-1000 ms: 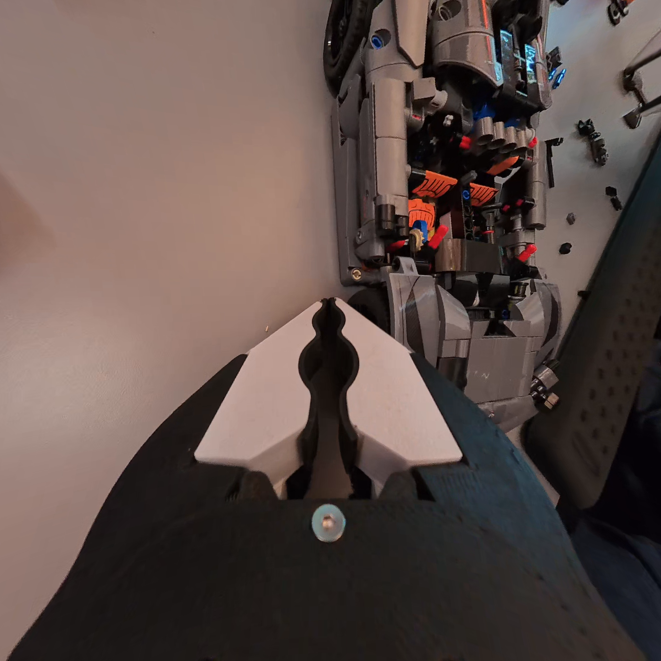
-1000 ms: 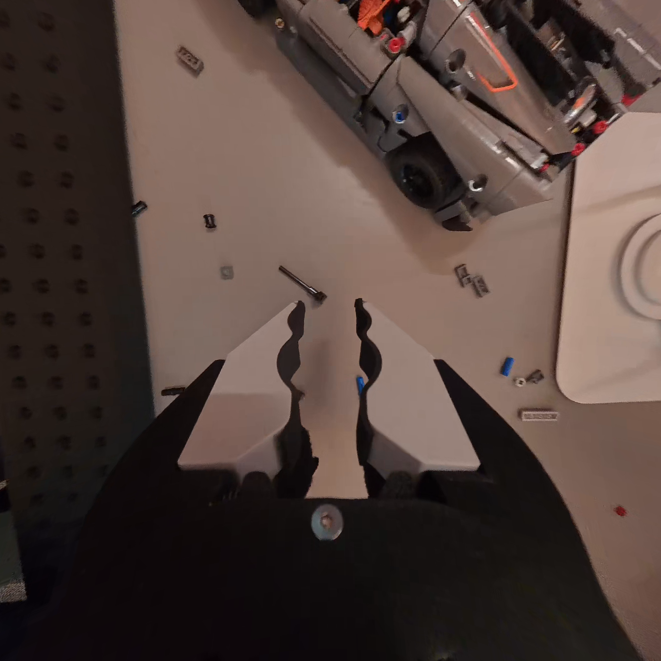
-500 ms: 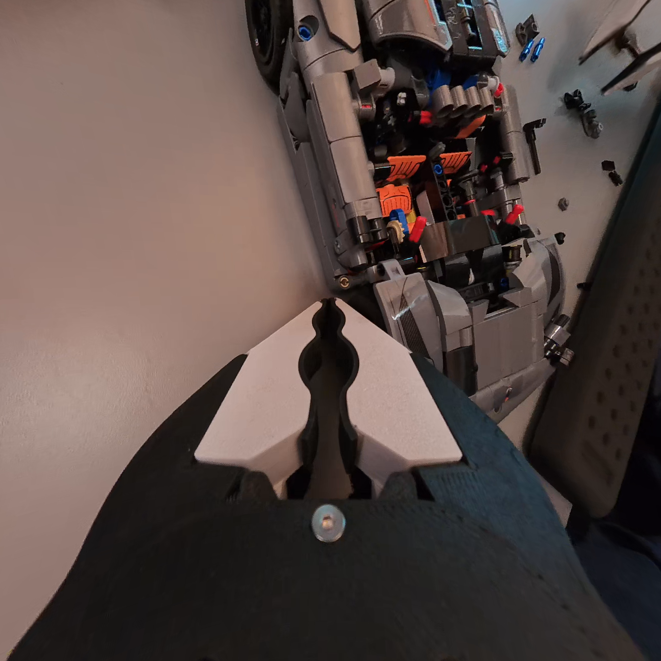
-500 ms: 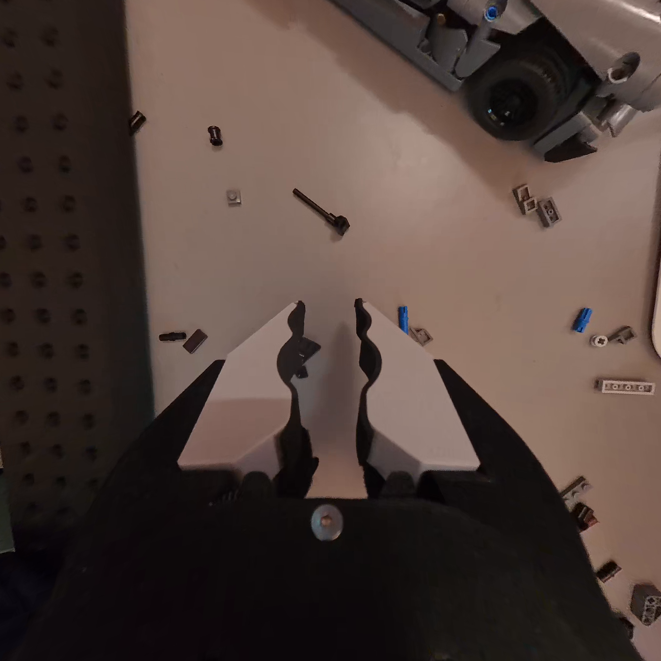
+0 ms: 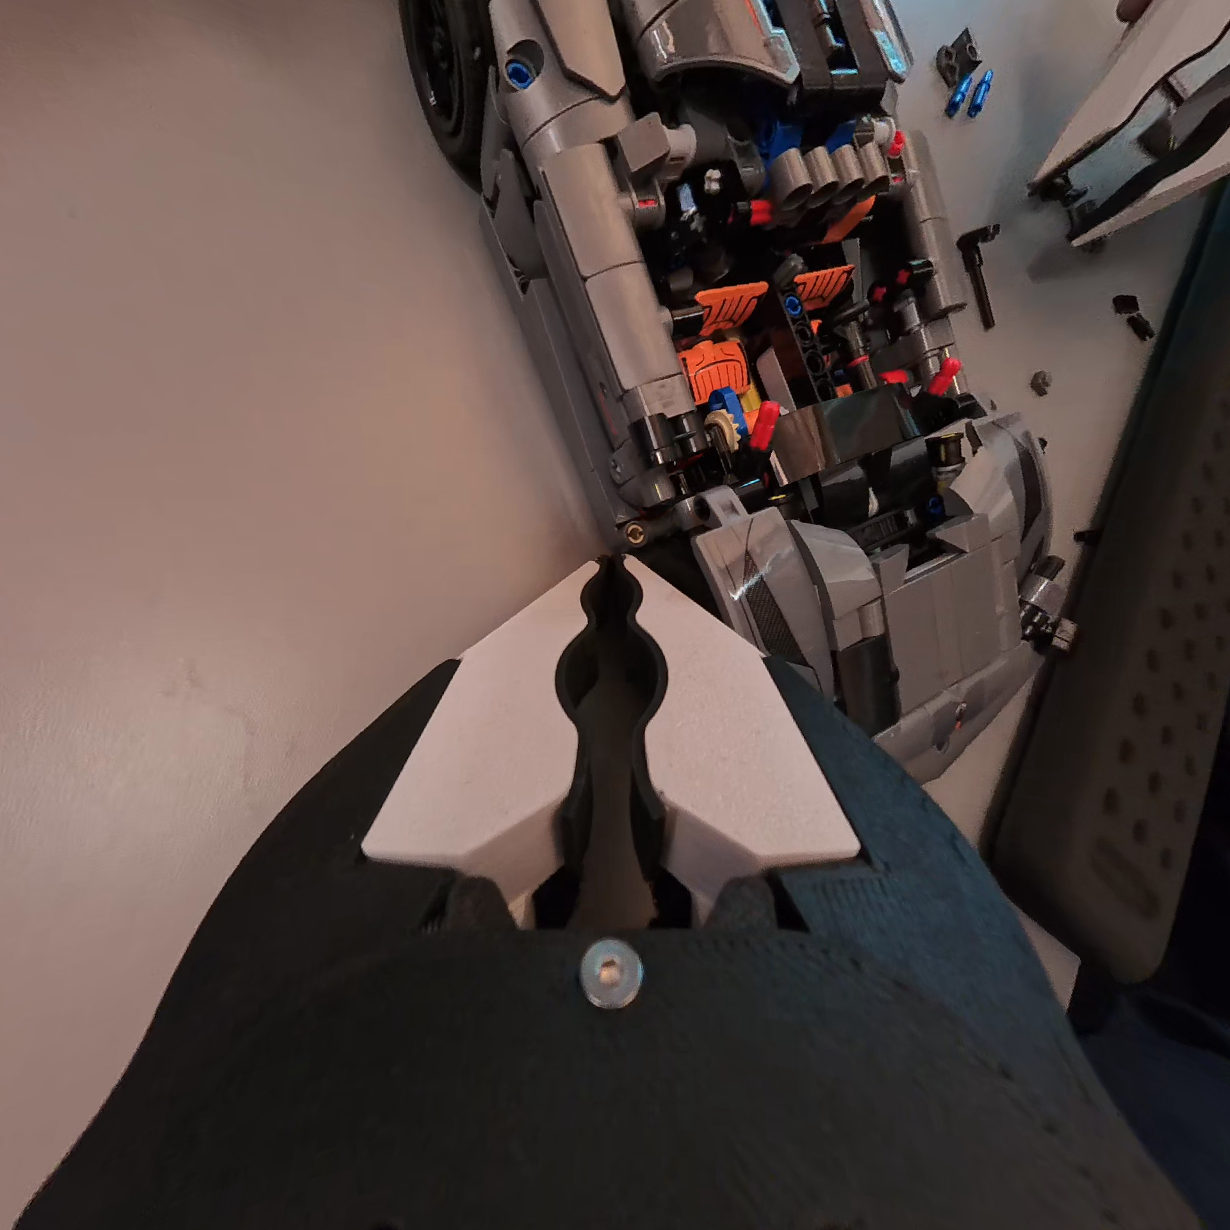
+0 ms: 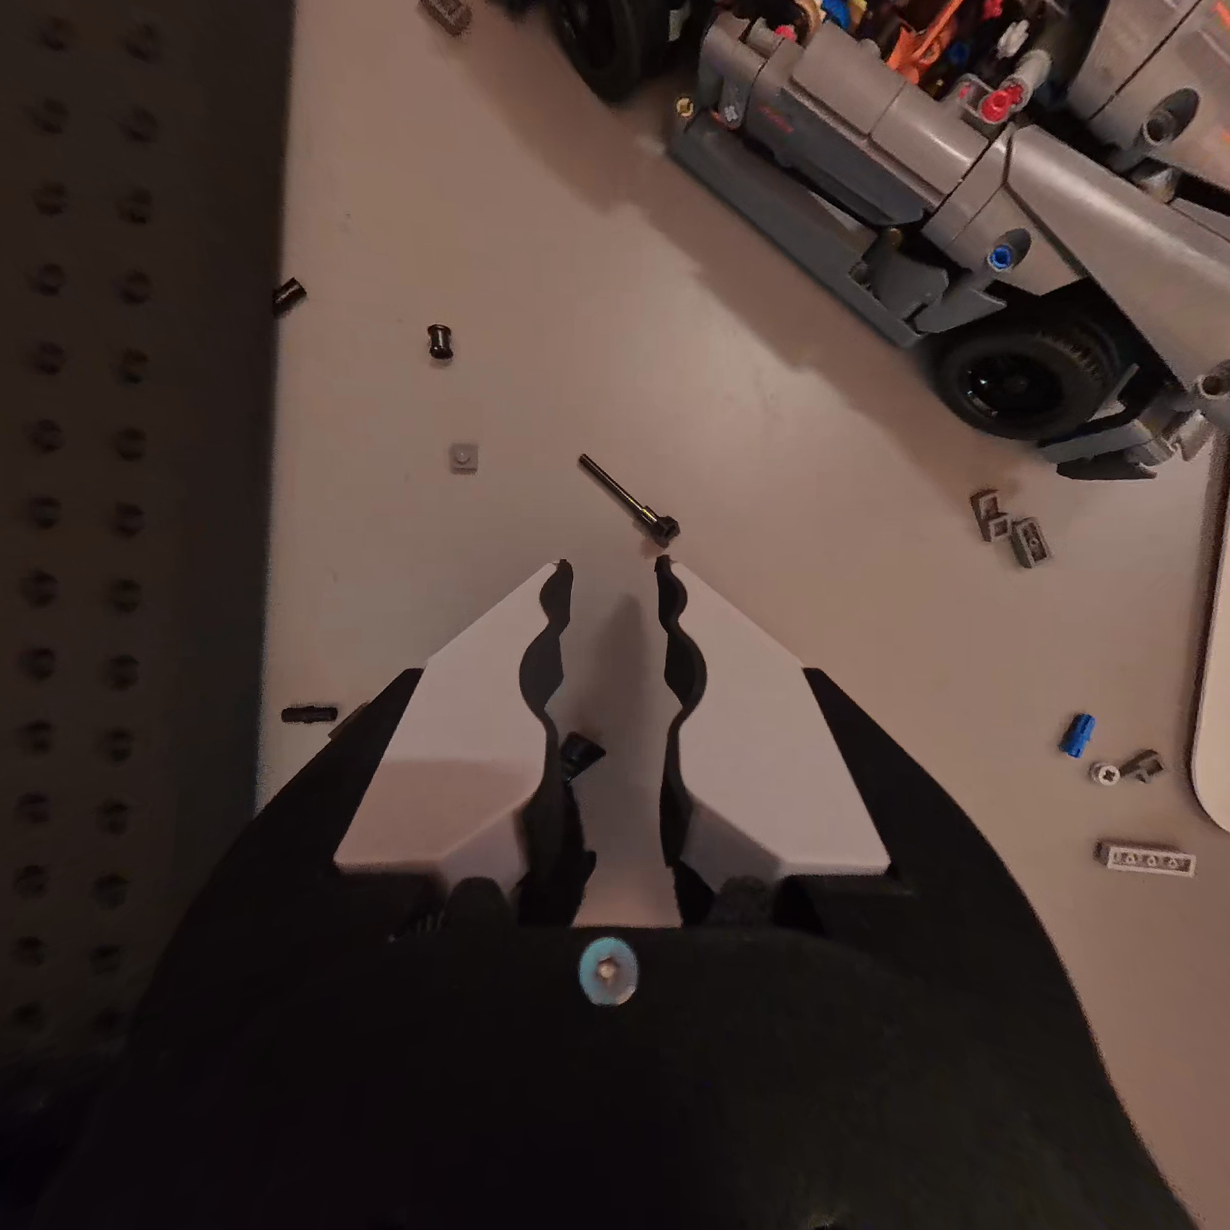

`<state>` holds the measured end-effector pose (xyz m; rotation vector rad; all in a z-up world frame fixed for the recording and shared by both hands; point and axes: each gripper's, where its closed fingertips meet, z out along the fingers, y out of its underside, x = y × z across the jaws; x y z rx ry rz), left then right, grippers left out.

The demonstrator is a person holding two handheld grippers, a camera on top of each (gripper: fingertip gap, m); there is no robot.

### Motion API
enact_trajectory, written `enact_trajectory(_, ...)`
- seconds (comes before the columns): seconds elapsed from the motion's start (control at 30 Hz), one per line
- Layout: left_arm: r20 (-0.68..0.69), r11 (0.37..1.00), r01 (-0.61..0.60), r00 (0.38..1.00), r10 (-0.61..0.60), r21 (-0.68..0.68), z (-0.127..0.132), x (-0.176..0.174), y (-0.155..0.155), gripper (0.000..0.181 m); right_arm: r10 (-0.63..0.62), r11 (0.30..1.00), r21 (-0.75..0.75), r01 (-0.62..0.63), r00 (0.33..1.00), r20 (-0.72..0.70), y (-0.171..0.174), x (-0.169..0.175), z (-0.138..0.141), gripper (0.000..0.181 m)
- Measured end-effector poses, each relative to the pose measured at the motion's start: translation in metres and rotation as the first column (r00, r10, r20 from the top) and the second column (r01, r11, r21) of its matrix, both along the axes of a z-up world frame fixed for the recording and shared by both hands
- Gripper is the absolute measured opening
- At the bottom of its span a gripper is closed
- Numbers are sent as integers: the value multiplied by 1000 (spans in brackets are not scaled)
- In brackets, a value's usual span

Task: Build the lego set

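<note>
A large grey lego car (image 5: 765,373) with orange, red and blue inner parts lies on the pale table, ahead and right of my left gripper (image 5: 612,562). The left gripper is shut and empty, its tip close to the car's side near a gold pin. In the right wrist view the car (image 6: 932,173) fills the top right. My right gripper (image 6: 612,566) is open and empty above the table. A black axle pin (image 6: 625,496) lies just beyond its fingertips. A small black piece (image 6: 579,752) lies on the table between the fingers.
Loose parts lie around: a grey 1x1 plate (image 6: 464,458), black bushes (image 6: 439,341), small grey plates (image 6: 1008,529), a blue pin (image 6: 1076,735), a grey strip plate (image 6: 1146,862). A dark perforated mat (image 6: 126,466) borders the left. Two blue pins (image 5: 970,93) lie beyond the car. My hands' fingertips stand some 25 centimeters from each other.
The right gripper has moved forward toward the car, so the axle pin now lies just off its tips. The left view has shifted slightly along the car; the gripper stays shut.
</note>
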<state>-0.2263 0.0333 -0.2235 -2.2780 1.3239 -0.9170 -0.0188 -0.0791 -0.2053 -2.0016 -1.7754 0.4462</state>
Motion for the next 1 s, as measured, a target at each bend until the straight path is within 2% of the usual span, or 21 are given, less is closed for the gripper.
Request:
enact_trajectory(0.77, 18, 996, 93, 996, -92, -6, 0, 24, -16, 0, -159, 985, 46, 166, 978, -136, 36, 13, 17, 25)
enact_trajectory(1.0, 24, 988, 155, 988, -155, -9, 0, 40, -28, 0, -275, 952, 77, 295, 940, -203, 59, 41, 36, 25)
